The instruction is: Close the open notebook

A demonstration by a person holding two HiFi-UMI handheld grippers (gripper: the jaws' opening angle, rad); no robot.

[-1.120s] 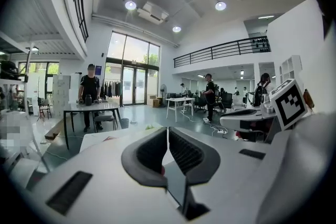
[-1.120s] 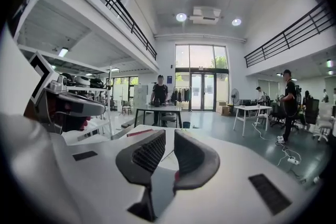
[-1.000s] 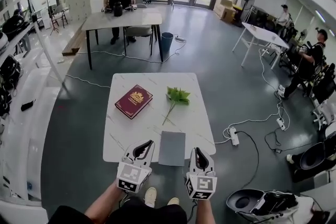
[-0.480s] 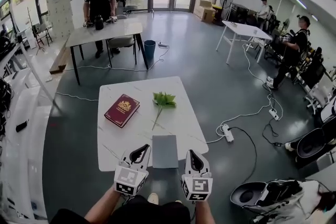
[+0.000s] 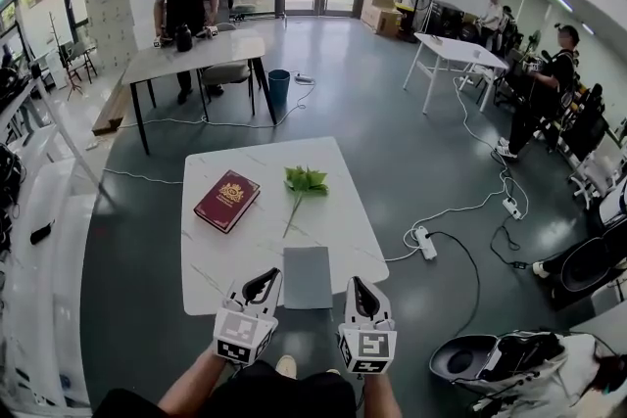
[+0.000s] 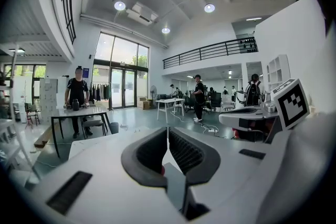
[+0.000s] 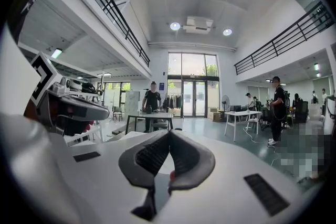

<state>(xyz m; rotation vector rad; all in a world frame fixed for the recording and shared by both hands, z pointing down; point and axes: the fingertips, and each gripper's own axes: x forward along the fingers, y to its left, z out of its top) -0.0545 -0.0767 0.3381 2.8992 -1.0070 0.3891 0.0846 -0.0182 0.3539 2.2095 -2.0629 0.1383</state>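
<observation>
The white marble-patterned desk point(image 5: 225, 250) carries three things. At the middle of its near edge lies the flat grey rectangular notebook point(image 5: 308, 277). Its long axis runs straight away from the person, from the near edge toward the far edge. Farther in, toward the desk's left edge, sits a dark red hardback book with a gold emblem point(image 5: 226, 201). A green leafy sprig point(image 5: 304, 181) lies near the desk's middle, its stem trailing back toward the notebook.

The coming move turns on how the notebook sits between the two claws. The left claw point(image 5: 259, 286) is just beside its left long edge and the right claw point(image 5: 357, 293) just beside its right long edge. Both are at the near edge and about equally close, so neither hand has the clear advantage.

Each claw points forward over the desk with its two pads pressed together at the tips, and nothing is held between them.

From the head view the notebook looks like a single flat slab, possibly already shut. I cannot tell which long edge is the spine.
</observation>
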